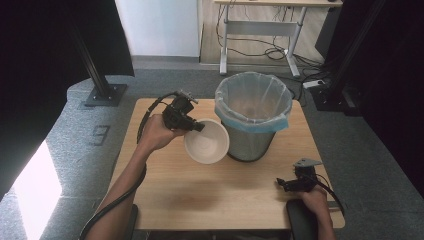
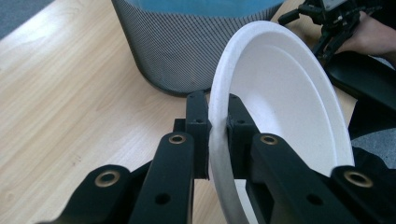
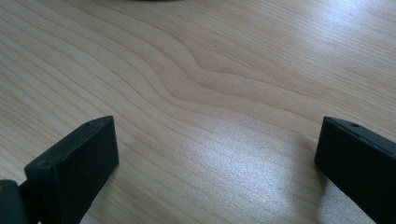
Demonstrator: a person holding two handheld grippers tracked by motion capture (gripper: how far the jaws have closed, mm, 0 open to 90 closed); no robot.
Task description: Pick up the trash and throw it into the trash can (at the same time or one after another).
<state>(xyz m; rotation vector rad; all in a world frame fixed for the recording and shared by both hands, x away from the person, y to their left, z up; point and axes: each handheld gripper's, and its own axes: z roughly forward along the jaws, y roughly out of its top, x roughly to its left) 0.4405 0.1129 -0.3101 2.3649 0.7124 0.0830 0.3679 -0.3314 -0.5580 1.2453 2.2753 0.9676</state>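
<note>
A white foam bowl (image 1: 206, 141) hangs tilted above the wooden table (image 1: 210, 195), just left of a mesh waste bin (image 1: 253, 116) lined with a clear and blue bag. My left gripper (image 1: 196, 126) is shut on the bowl's rim; in the left gripper view the rim (image 2: 218, 135) is pinched between the two black jaws, with the bowl (image 2: 289, 93) opening to the right and the bin (image 2: 187, 46) behind it. My right gripper (image 1: 281, 184) rests low at the table's front right, open, its jaws wide apart over bare wood (image 3: 219, 93) with nothing between them.
A black pad (image 1: 302, 220) lies under the right hand at the table's front edge. Beyond the table are grey floor, black stand bases (image 1: 105, 94) and a desk frame (image 1: 260, 30) with cables. The right hand and gripper (image 2: 336, 18) appear far off in the left gripper view.
</note>
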